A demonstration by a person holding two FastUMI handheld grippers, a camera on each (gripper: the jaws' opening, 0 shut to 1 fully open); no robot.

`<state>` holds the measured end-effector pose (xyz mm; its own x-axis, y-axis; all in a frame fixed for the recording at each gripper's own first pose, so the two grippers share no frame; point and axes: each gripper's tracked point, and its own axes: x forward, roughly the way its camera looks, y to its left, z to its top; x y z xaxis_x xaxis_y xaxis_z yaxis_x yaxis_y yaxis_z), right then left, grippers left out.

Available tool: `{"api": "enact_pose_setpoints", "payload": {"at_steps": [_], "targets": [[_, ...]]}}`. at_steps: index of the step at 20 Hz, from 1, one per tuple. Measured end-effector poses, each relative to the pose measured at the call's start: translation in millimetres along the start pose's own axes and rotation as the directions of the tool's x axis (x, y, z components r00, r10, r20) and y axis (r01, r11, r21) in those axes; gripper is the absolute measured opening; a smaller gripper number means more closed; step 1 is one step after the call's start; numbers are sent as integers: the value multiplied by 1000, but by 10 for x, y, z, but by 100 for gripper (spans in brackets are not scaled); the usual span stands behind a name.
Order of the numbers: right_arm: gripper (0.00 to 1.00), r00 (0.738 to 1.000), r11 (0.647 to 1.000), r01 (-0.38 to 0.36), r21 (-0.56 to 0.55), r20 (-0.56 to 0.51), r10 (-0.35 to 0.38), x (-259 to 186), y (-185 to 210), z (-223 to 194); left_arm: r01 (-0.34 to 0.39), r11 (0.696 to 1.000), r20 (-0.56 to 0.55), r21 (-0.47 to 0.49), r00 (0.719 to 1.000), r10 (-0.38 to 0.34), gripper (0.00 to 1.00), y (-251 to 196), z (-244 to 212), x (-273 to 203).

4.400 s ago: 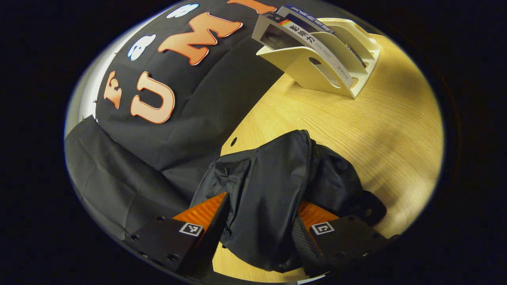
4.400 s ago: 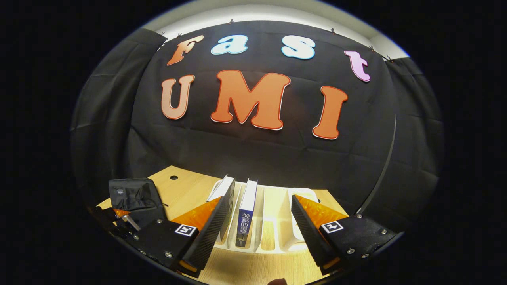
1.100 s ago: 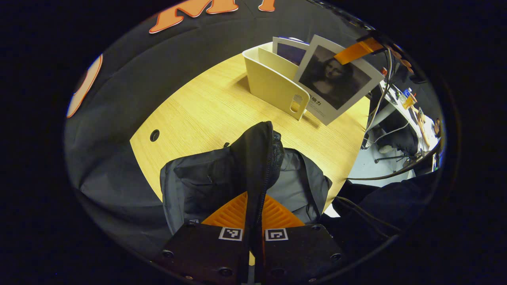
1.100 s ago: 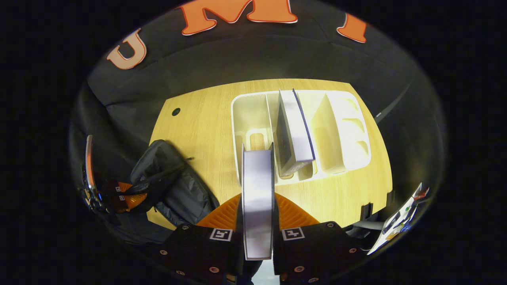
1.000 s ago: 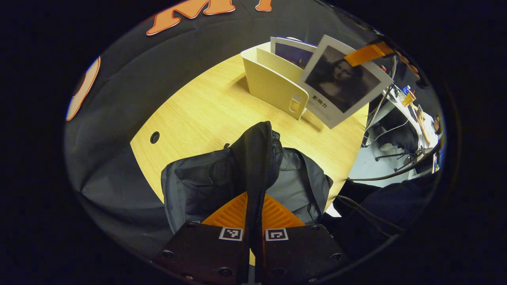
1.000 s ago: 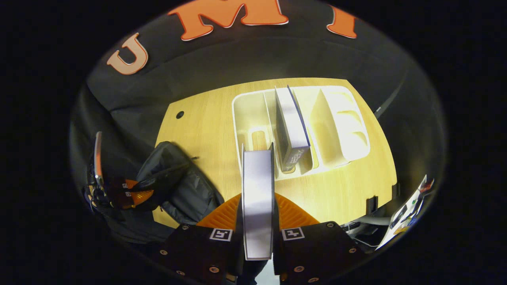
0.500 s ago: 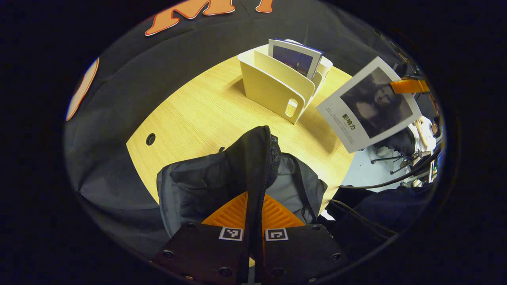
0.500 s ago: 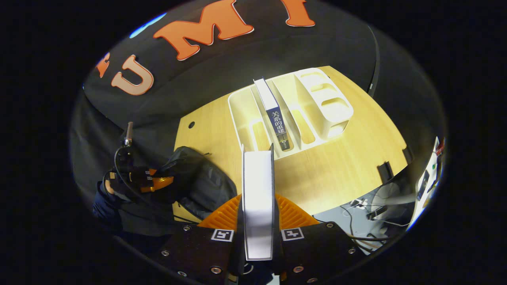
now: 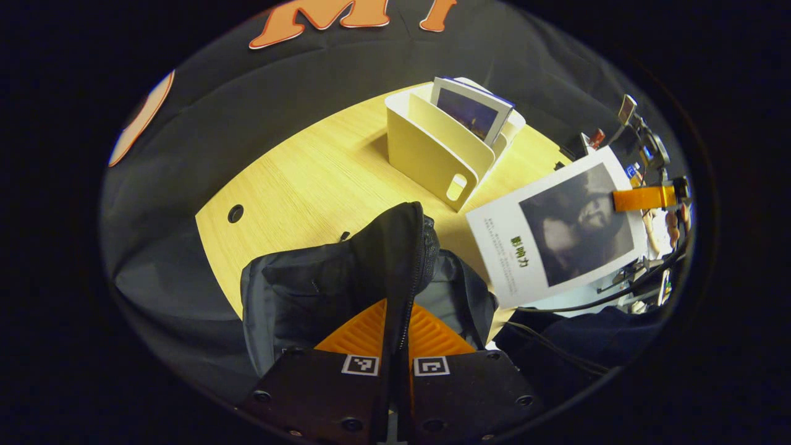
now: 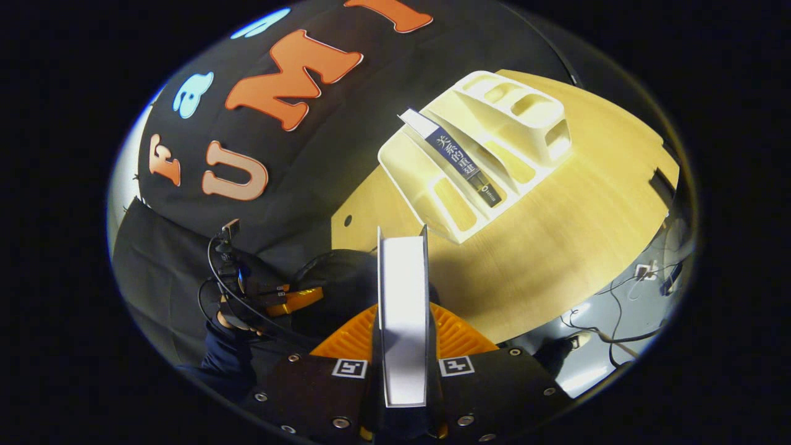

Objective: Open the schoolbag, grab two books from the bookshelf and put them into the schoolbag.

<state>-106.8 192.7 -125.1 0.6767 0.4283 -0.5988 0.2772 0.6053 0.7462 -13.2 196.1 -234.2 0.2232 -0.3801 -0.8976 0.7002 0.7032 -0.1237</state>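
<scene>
Your left gripper (image 9: 395, 346) is pinching the schoolbag (image 9: 346, 284) flap on the bench (image 9: 309, 179); your right gripper (image 10: 403, 346) is clamping one book (image 10: 403, 309) above it; second book (image 10: 460, 159) is sitting in bookshelf (image 10: 494, 142).

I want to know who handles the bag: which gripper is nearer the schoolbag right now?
Left. The left gripper is clamped on the schoolbag flap. The right gripper holds a book in the air beside the bag.
</scene>
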Motion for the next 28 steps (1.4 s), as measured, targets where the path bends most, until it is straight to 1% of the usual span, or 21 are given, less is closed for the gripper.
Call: {"api": "enact_pose_setpoints", "payload": {"at_steps": [2,4,11,16,20,23,24,25,26,27,28], "targets": [[28,999,999,-53,-3,0,53,153,116,-44,2,1000,11,-7,1000,-2,7,-31,28,-14],[28,995,995,-92,25,-23,92,353,197,-134,7,1000,20,-16,1000,-7,7,-54,49,-3],[28,980,977,-178,119,-70,187,1073,338,-397,40,997,52,-73,998,-36,7,-87,87,-24],[28,971,963,-216,162,-67,229,1596,405,-620,71,993,65,-91,996,-65,7,-196,74,-3],[28,972,965,-220,141,-48,229,2010,540,-725,92,991,74,-97,994,-85,7,-269,92,-11],[28,965,959,-239,153,-70,252,2203,635,-783,96,991,80,-91,993,-89,7,-330,116,18],[22,967,962,-229,150,-79,243,2250,641,-808,94,991,79,-95,993,-87,7,-332,109,39],[34,969,968,-211,133,-100,225,2276,644,-838,92,991,76,-102,994,-84,7,-324,111,54],[38,972,976,-193,101,-119,204,2322,638,-868,95,990,74,-107,993,-87,7,-336,104,64],[41,973,982,-178,61,-142,185,2269,620,-899,91,989,74,-112,994,-83,7,-323,102,80],[55,973,986,-165,19,-162,165,2224,621,-910,87,989,76,-116,994,-79,7,-314,106,80]]}}
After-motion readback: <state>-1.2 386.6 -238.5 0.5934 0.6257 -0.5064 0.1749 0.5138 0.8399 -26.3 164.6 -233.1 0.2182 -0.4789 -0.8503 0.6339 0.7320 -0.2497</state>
